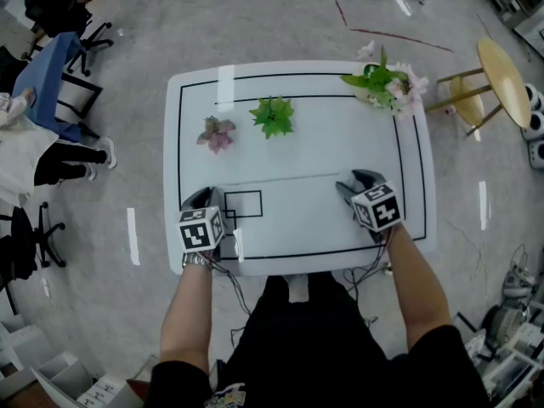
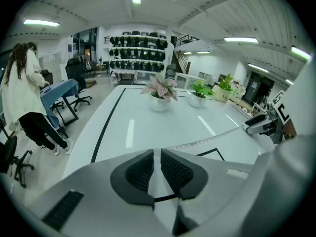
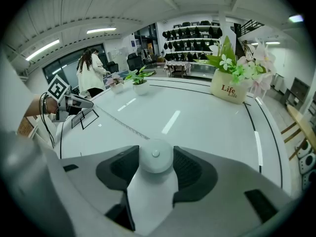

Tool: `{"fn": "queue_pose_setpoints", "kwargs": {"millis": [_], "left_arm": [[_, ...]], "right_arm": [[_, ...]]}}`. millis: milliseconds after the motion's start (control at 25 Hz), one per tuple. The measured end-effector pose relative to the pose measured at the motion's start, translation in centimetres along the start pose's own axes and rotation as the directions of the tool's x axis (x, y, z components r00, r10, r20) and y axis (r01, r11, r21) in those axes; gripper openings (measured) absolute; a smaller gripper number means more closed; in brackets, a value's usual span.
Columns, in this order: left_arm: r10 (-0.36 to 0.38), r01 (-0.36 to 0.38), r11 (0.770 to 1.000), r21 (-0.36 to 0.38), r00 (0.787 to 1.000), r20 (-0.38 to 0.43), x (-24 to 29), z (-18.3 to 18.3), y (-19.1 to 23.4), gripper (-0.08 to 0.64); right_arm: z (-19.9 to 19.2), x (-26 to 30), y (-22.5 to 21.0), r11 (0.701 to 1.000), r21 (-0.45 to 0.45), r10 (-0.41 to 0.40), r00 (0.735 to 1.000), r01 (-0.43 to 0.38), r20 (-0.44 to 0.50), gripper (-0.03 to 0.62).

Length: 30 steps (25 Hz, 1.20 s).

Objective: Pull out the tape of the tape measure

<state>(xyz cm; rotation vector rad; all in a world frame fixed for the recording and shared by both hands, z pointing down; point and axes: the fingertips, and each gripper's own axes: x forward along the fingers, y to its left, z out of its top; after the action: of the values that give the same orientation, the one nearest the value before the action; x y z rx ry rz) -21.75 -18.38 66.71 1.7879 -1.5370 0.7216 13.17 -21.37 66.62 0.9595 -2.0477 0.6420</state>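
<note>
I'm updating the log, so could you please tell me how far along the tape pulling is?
Done: the thin white measuring tape already spans the white table. In hand: the right tongs clamp the round white tape-measure case; the left tongs pinch the tape's end. Left: little, perhaps further extension.

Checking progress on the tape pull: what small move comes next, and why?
Probably draw the left gripper slightly further from the right gripper: the thin white tape spans the white table between them, its end pinched in the left, the round white tape measure case clamped in the right.
</note>
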Motion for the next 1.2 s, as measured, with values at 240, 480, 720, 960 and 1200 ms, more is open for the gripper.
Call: {"fn": "queue_pose_setpoints", "kwargs": {"millis": [240,480,720,960,1200], "left_arm": [[0.008,-0.008,1.000,0.014,1.000,-0.003,0.0,0.0,-0.1,0.048],[0.021,-0.022,1.000,0.023,1.000,0.004,0.0,0.0,-0.1,0.048],[0.024,-0.025,0.999,0.026,1.000,0.016,0.1,-0.1,-0.1,0.048],[-0.007,0.006,0.999,0.035,1.000,0.018,-0.1,0.3,-1.0,0.089],[-0.025,0.023,0.999,0.043,0.999,0.047,-0.7,1.4,-1.9,0.095]], "right_arm": [[0.0,0.1,0.1,0.998,-0.050,-0.025,1.000,0.025,0.004,0.218],[-0.1,0.2,0.0,0.997,-0.062,-0.037,0.999,0.037,0.010,0.219],[-0.1,0.2,0.0,0.997,-0.072,-0.036,0.999,0.037,0.013,0.219],[-0.2,0.1,0.1,0.996,-0.086,-0.033,0.999,0.034,0.013,0.221],[0.4,-0.3,0.3,0.993,-0.111,-0.026,0.999,0.029,0.030,0.254]]}}
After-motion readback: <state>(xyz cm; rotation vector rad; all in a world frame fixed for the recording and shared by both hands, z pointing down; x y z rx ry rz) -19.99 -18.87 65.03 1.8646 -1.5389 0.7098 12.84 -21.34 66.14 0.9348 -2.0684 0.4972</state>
